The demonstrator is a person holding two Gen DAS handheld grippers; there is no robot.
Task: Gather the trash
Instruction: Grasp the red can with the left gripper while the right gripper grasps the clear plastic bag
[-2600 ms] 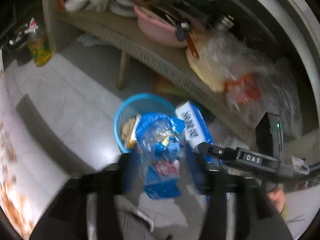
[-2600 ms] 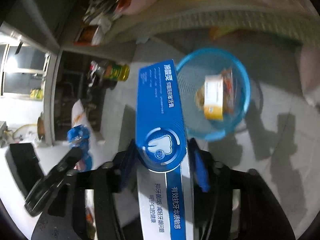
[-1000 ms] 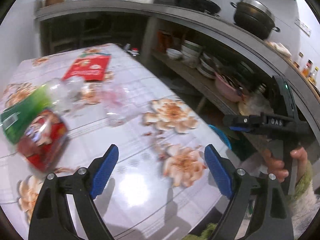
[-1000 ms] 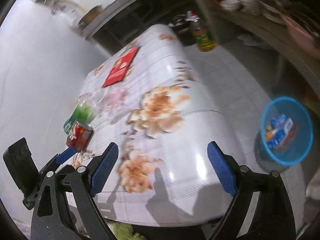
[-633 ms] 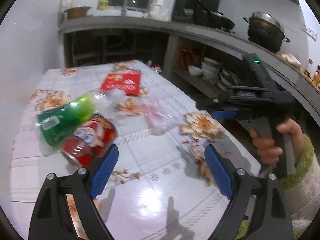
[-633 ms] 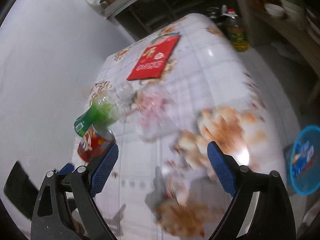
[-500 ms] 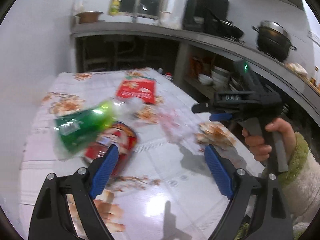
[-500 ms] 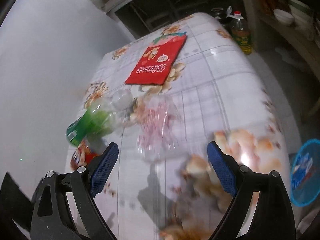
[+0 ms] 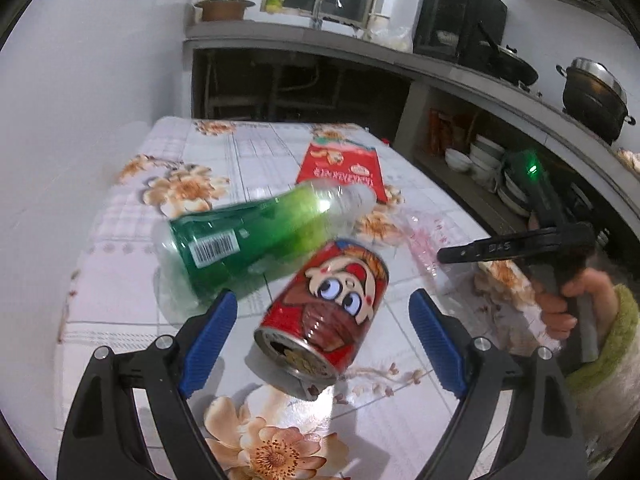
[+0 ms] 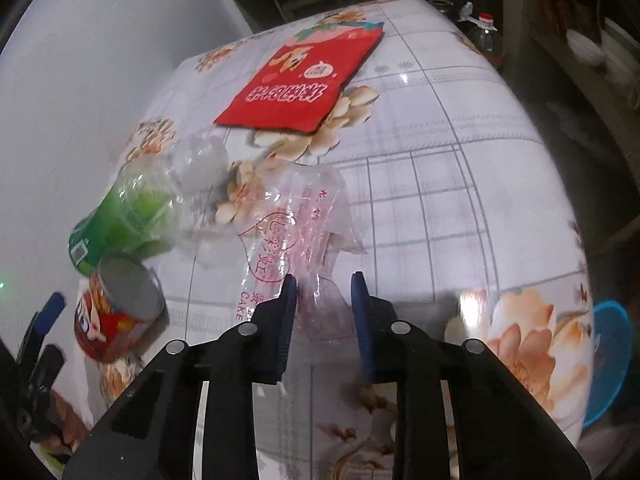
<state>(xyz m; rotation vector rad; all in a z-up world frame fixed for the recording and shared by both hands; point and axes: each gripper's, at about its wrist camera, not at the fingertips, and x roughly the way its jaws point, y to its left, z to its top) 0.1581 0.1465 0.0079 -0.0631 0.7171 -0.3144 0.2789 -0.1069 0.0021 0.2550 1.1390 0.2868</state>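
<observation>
since the earlier frame: both grippers moved from the round blue mesh basket (image 10: 612,364) to the floral-cloth counter (image 10: 460,128). right gripper (image 10: 323,298): jaws just narrowed, grasping crumpled clear plastic bag with pink print (image 10: 296,232). left gripper (image 9: 322,320): jaws released wide around red cartoon-printed tin can (image 9: 326,312), lying beside green plastic bottle (image 9: 256,240). flat red packet (image 10: 304,84) beyond.

Left tongs (image 9: 323,312) spread wide, blue pads well apart, tilted downward, nothing pressed between them. Right tongs (image 10: 324,300) pitched steeply down, jaws just closing to a narrow gap with a clear wrapper (image 10: 296,232) between the pads. Right hand (image 9: 568,304) wrapped around the handle, fuzzy green sleeve (image 9: 612,356) at the wrist.
</observation>
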